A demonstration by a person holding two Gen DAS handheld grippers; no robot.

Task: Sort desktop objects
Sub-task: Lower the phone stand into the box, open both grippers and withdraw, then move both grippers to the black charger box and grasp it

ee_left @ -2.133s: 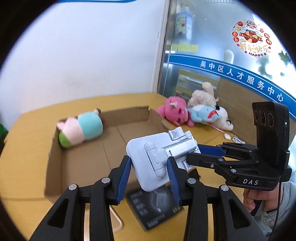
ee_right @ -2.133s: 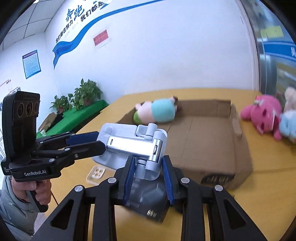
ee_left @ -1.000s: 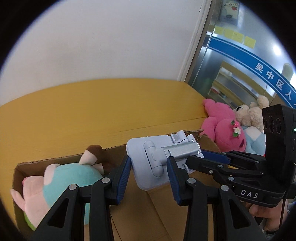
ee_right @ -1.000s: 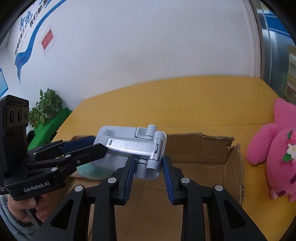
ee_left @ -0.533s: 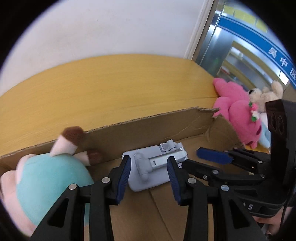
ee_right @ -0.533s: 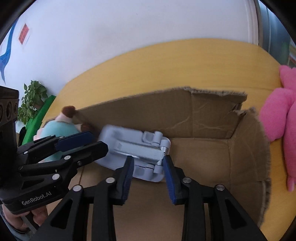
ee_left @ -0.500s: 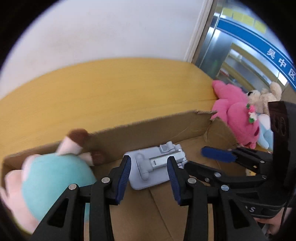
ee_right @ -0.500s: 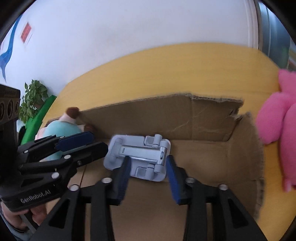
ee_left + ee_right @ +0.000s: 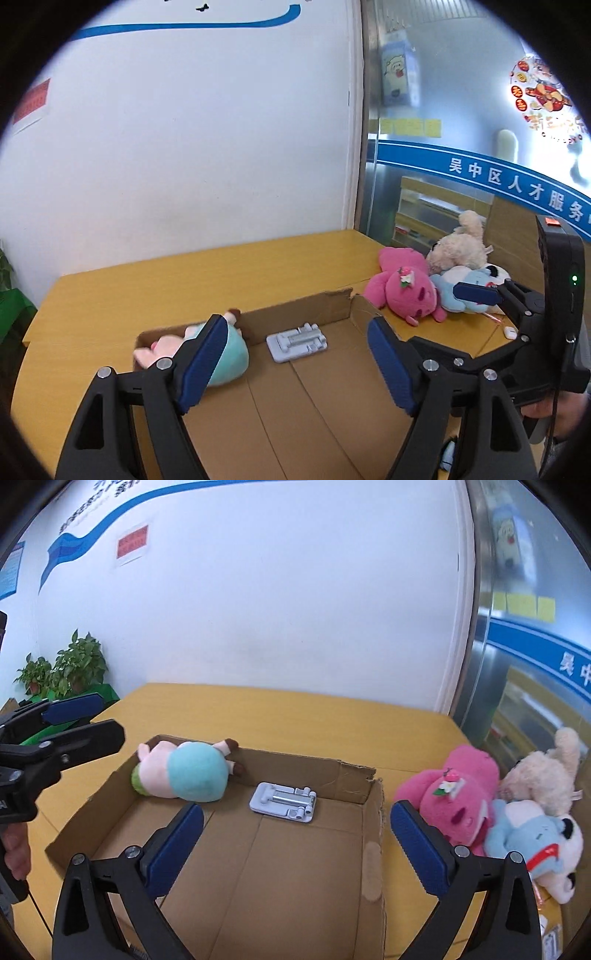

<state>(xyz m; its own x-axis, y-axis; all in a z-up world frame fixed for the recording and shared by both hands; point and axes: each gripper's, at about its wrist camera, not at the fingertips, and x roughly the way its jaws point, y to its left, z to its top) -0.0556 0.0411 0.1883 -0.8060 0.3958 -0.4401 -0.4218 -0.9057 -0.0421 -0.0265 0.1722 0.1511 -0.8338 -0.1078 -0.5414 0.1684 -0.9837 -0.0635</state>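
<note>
A grey folding phone stand (image 9: 297, 342) (image 9: 283, 802) lies flat on the floor of the open cardboard box (image 9: 306, 314) (image 9: 306, 771), close to its far wall. A teal and pink plush (image 9: 231, 354) (image 9: 184, 771) lies in the box's far left corner. My left gripper (image 9: 295, 323) hovers above the box, back from the stand, its jaws opening with nothing between them. My right gripper (image 9: 296, 808) hangs likewise, jaws opening wide and empty. Each gripper shows at the side of the other's view.
A pink plush (image 9: 402, 291) (image 9: 454, 794), a cream one (image 9: 543, 775) and a blue one (image 9: 528, 834) are piled right of the box on the yellow table (image 9: 184, 280). A small white case (image 9: 511, 332) lies near them. Potted plants (image 9: 62, 668) stand far left.
Both grippers carried the grey stand into the box, set it down by the far wall and let go. Both have since opened wide and drawn back and up.
</note>
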